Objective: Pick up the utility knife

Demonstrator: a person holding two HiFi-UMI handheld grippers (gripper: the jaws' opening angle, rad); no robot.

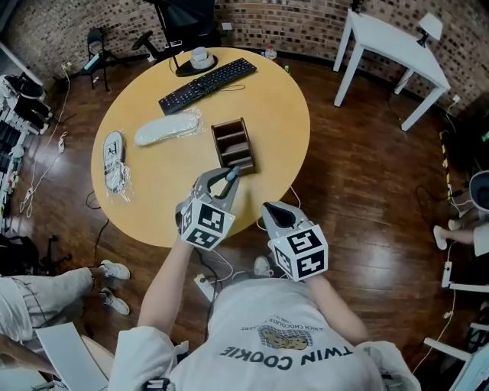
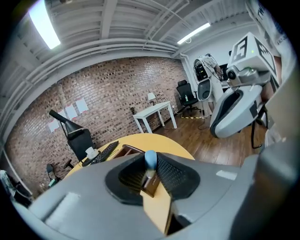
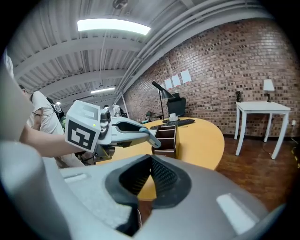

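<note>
Nearest you: your right gripper (image 1: 269, 206) sits low at the table's near edge. In the right gripper view (image 3: 151, 158) its ribbed pads meet at the tips, with nothing between them.

To its left, your left gripper (image 1: 228, 179) reaches further in over the round yellow table (image 1: 286, 114). Its jaws are clamped on the utility knife (image 1: 232, 172). In the left gripper view (image 2: 150, 165) the knife (image 2: 150, 161) stands pinched between the pads, with its blue end poking out past the tips. From the right gripper view the knife's blue end (image 3: 151, 137) is held off the tabletop, in front of the organizer.

Just beyond the knife: a brown wooden organizer (image 1: 233, 145) with open compartments, standing near the table's middle.

Left of the organizer: a pale object in a clear bag (image 1: 166, 128). Nearer the left rim is a second bagged item (image 1: 114, 162); I cannot tell what either one is.

Further back: a black keyboard (image 1: 208, 84) lies diagonally, with a white cup (image 1: 200, 56) on a dark base behind it.

Beyond the table: dark wood floor, a white side table (image 1: 390, 38) at upper right, and a brick wall (image 1: 290, 23).
</note>
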